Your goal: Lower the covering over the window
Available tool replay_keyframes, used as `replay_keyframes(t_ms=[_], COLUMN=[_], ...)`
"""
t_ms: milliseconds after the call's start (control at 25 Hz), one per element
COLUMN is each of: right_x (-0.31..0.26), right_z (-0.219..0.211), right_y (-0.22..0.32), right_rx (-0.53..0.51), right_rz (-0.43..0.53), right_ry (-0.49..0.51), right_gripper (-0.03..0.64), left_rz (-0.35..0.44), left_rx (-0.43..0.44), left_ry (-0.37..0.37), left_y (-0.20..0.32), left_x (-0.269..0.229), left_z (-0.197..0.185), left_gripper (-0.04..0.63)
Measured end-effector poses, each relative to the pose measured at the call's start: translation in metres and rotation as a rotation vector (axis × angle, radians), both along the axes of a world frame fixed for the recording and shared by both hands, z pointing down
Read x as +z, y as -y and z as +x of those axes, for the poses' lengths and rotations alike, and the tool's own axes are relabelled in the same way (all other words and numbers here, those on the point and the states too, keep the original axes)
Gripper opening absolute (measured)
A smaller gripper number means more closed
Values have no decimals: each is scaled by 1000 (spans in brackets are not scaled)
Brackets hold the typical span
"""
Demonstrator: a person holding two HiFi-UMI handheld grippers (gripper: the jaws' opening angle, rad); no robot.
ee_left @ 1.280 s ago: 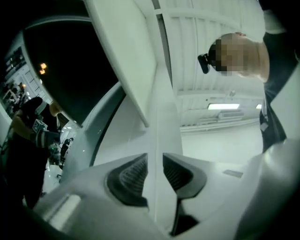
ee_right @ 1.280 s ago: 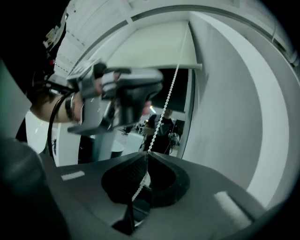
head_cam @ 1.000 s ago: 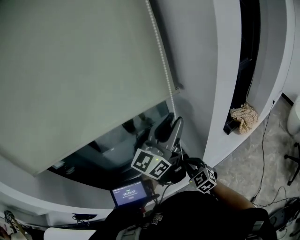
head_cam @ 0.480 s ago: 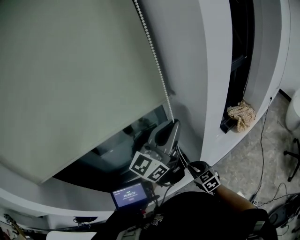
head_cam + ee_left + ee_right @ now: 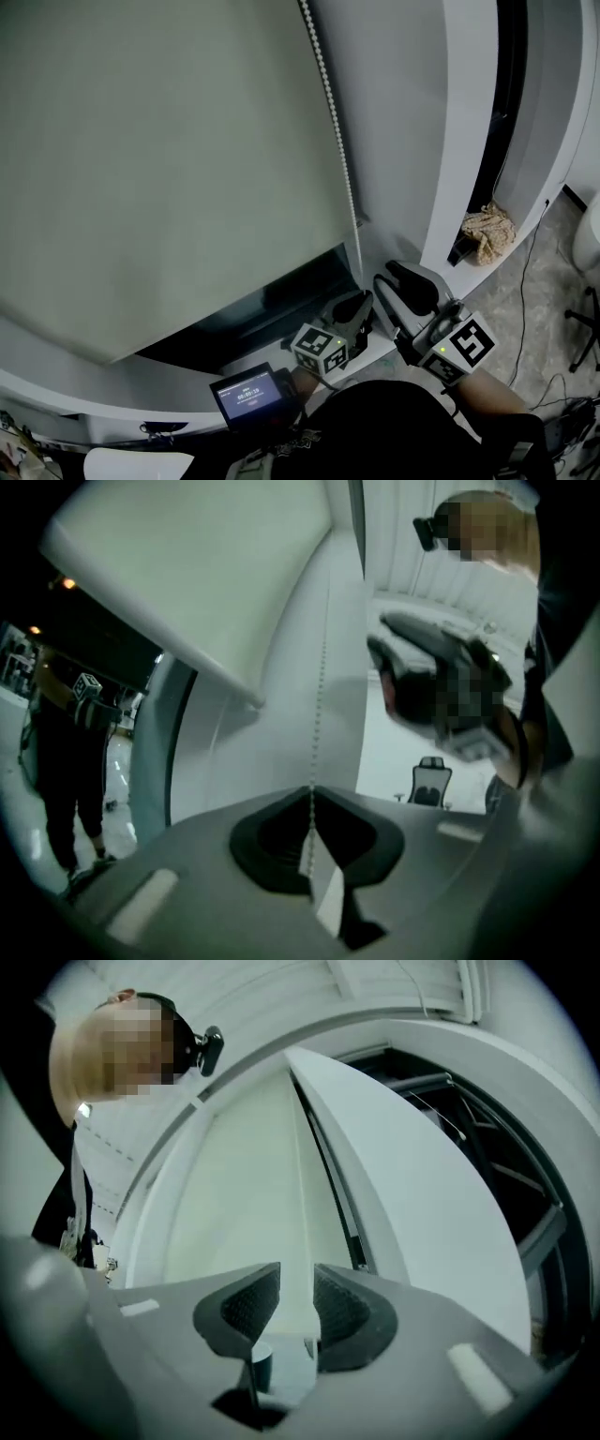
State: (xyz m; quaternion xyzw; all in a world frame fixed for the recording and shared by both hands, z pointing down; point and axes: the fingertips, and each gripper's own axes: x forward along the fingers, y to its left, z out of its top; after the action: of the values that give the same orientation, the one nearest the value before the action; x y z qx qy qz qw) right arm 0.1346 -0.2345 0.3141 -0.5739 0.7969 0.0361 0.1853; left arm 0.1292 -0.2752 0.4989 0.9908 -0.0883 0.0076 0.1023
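Observation:
A pale roller blind (image 5: 169, 169) covers most of the window, leaving a dark strip of glass (image 5: 262, 300) below its bottom edge. Its bead chain (image 5: 337, 141) hangs down the right side. My left gripper (image 5: 361, 302) is shut on the chain low down. In the left gripper view the chain (image 5: 319, 705) runs straight up from the closed left gripper (image 5: 311, 794). My right gripper (image 5: 398, 286) sits just right of the chain; its jaws have just been opening and hold nothing. In its own view the right gripper (image 5: 297, 1302) shows a bare gap, with the blind (image 5: 244, 1213) beyond.
A white curved frame (image 5: 450, 141) stands right of the blind, with a crumpled cloth (image 5: 487, 232) on the sill of a dark slot. A small lit screen (image 5: 248, 396) is below the grippers. Cables (image 5: 525, 281) lie on the floor. A person (image 5: 66, 742) stands at the left.
My left gripper has closed on the chain and come down with it, and the blind's bottom edge sits lower. My right gripper has let go, opened and risen beside the chain.

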Motion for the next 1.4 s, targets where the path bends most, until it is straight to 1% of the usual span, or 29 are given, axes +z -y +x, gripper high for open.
replay_keyframes(t_ms=[80, 160, 240, 320, 440, 480, 560, 600, 640, 680, 720, 800, 880, 960, 1040, 1080, 1160, 1200, 1280, 1400], right_x=[-56, -105, -149, -187, -238, -255, -284, -293, -299, -302, -301, -298, -294, -294, -295, -293, -277, -262, -225, -153], right_z=[-2, -3, -1, 2, 2, -2, -19, -28, -35, -40, -42, -40, -36, -32, -31, -31, -26, -22, -16, -19], right_y=[4, 7, 13, 26, 50, 52, 46, 41, 39, 38, 37, 31, 25, 24, 27, 31, 39, 40, 33, 22], right_rx=[11, 36, 60, 58, 20, -5, -64, -87, -105, -112, -107, -73, -57, -58, -65, -71, -66, -53, -19, 12], right_rz=[100, 175, 218, 236, 262, 288, 344, 357, 357, 351, 352, 397, 442, 463, 462, 446, 391, 359, 301, 215], right_ry=[-6, -15, -4, 36, 71, 58, -3, -38, -69, -93, -104, -112, -112, -100, -103, -111, -142, -160, -189, -218], right_gripper=[107, 107, 113, 130, 137, 138, 132, 128, 56, 27, 18, 15, 14, 14, 14, 14, 14, 14, 14, 14], left_rz=[-8, -8, -16, -26, -38, -52, -81, -89, -92, -94, -96, -85, -47, -2, 31, 39, 47, 55, 75, 136], left_rx=[23, 43, 47, 65, 111, 126, 156, 167, 171, 168, 161, 138, 101, 62, 30, 12, -42, -72, -123, -150], left_ry=[99, 177, 234, 291, 372, 400, 461, 485, 496, 498, 498, 509, 522, 502, 447, 416, 348, 311, 240, 106], left_y=[-12, -25, -32, -38, -46, -49, -59, -63, -65, -65, -64, -60, -49, -35, -22, -17, -9, -8, -14, -27], left_x=[40, 78, 111, 136, 162, 172, 197, 208, 217, 221, 223, 225, 226, 225, 214, 202, 173, 156, 116, 57], left_z=[-3, -9, -17, -23, -28, -30, -41, -47, -52, -56, -59, -65, -72, -80, -87, -89, -89, -89, -91, -96], left_gripper=[11, 11, 11, 11, 11, 11, 11, 12, 12, 12, 12, 14, 15, 18, 20, 30, 74, 84, 84, 72])
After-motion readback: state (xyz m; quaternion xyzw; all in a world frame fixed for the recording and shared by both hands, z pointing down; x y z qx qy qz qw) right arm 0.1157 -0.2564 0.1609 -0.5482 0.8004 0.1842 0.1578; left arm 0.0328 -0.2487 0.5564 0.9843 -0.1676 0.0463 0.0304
